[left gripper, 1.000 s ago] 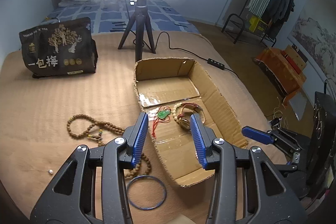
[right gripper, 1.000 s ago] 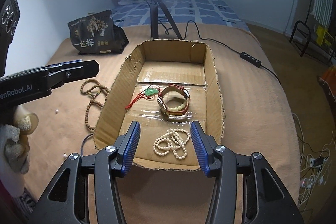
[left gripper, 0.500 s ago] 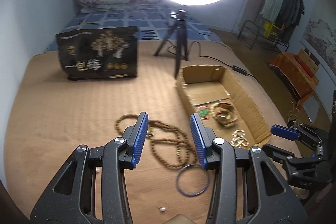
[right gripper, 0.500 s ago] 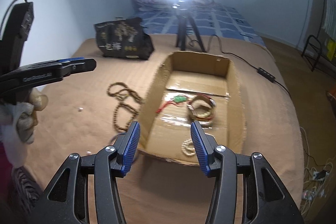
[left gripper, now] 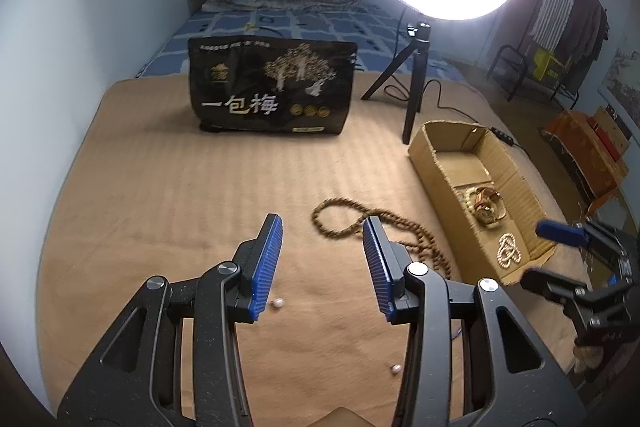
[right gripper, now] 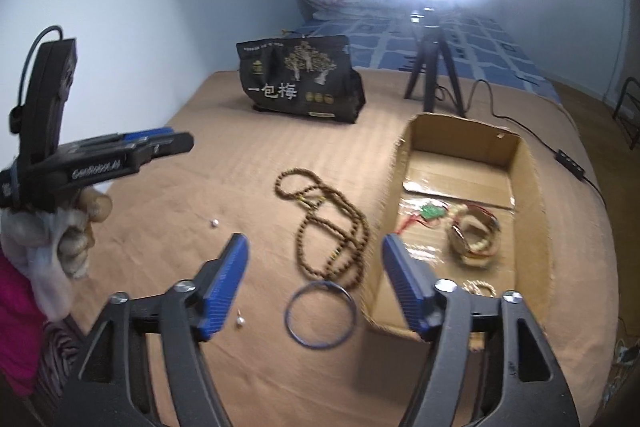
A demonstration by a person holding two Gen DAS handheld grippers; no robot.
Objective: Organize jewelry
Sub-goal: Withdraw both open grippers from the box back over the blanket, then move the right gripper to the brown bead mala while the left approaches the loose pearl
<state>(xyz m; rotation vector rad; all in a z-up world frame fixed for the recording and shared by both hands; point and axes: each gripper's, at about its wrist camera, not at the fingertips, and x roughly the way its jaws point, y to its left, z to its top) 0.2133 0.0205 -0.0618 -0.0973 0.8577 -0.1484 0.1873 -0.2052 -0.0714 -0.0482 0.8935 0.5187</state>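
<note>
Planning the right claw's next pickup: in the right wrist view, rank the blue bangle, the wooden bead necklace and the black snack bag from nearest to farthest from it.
1. Blue bangle, on the blanket between the open right claw's fingers.
2. Wooden bead necklace, just beyond, left of the cardboard box.
3. Black snack bag, upright at the far end.

Both claws swung left (off box (right gripper: 532, 163)).

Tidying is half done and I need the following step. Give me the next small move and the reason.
Probably lower the open right gripper onto the blue ring, which lies on the blanket just ahead of its fingers, outside the cardboard box. The brown bead necklace and two loose pearls are also still out.
</note>
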